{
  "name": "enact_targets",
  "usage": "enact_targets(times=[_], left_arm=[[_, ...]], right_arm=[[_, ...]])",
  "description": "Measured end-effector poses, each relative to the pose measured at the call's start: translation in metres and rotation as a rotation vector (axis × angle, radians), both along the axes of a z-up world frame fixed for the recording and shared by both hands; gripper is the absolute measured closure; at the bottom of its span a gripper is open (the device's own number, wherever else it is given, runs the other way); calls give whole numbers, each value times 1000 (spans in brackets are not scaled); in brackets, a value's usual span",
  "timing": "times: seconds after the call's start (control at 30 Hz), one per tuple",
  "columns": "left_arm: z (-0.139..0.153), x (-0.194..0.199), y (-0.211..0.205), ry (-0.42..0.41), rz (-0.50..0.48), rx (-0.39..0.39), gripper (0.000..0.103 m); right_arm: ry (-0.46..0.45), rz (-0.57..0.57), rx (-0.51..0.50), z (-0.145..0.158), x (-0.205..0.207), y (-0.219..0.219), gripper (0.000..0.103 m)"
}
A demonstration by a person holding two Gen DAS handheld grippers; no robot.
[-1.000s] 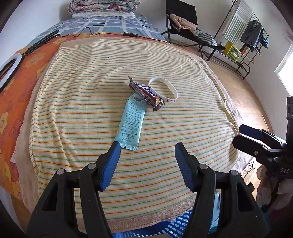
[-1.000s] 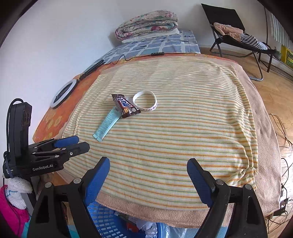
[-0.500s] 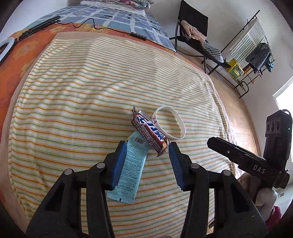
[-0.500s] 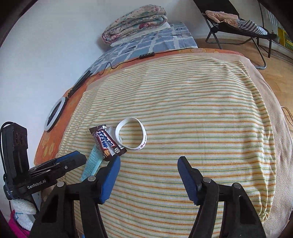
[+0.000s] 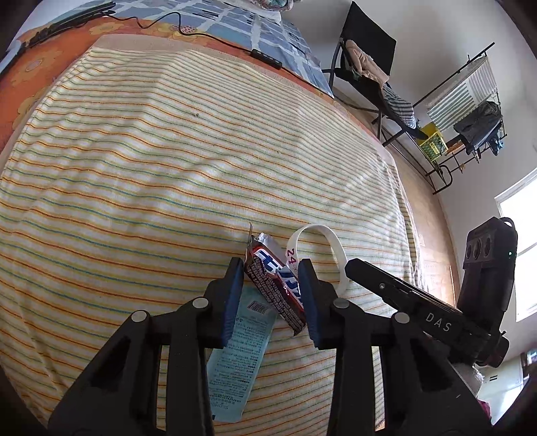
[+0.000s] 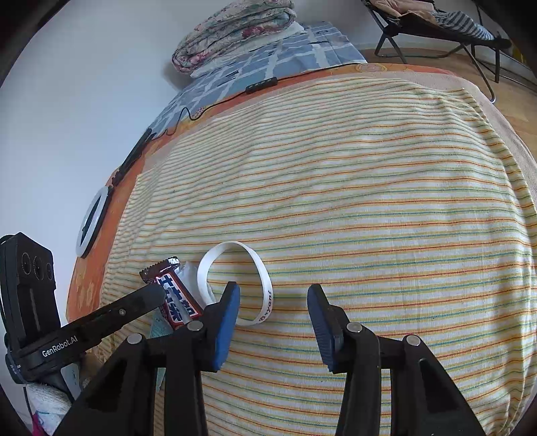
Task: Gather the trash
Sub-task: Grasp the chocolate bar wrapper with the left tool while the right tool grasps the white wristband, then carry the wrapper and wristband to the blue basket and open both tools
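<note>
A brown, red and blue candy bar wrapper [image 5: 275, 285] lies on the striped blanket [image 5: 167, 167], partly over a light blue packet [image 5: 240, 355]. A white wristband [image 5: 330, 246] lies just right of it. My left gripper [image 5: 271, 268] is open, its fingers on either side of the wrapper, close to it. My right gripper [image 6: 273, 291] is open and empty; its left finger is over the wristband [image 6: 235, 275], which lies partly between the fingers. The wrapper [image 6: 176, 295] shows at its left.
The right gripper's body [image 5: 436, 308] is close at the right of the left one. A white ring light [image 6: 92, 221] and a black cable [image 5: 188, 30] lie on the orange sheet. Folded bedding [image 6: 235, 30] is at the head. A folding chair [image 5: 369, 67] and clothes rack [image 5: 470, 110] stand on the floor.
Both grippers have moved forward and down over the blanket. The left one has narrowed and now straddles the candy wrapper. The right one has narrowed and reached the wristband.
</note>
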State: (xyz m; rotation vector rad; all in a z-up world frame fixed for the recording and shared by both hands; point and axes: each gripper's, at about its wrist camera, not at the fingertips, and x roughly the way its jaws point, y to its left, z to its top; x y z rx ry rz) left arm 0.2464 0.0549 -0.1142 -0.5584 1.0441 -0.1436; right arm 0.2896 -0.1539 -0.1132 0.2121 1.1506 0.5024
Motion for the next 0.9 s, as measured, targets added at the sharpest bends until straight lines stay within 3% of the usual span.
enact_targets(times=[0.13,0.47,0.53,0.63,0.9], left_arm=[[-2,7,-3,4,-8,4,93],[-1,5,-1,-15,4,25,98],[0,3,0,-23,6,22,98],[4,1,0,-31,5,27,99],[20,-9,-2,-61,-7,35,100]], right_arm=[[0,-7,-15,-5,4,3,66],[-49,24,-85,-5,6,13,83],[-53,30,-84,-5,6,14,94],[-59,33,-85,-4,3,16,102],[-97,22,-88,9,-4,10,103]])
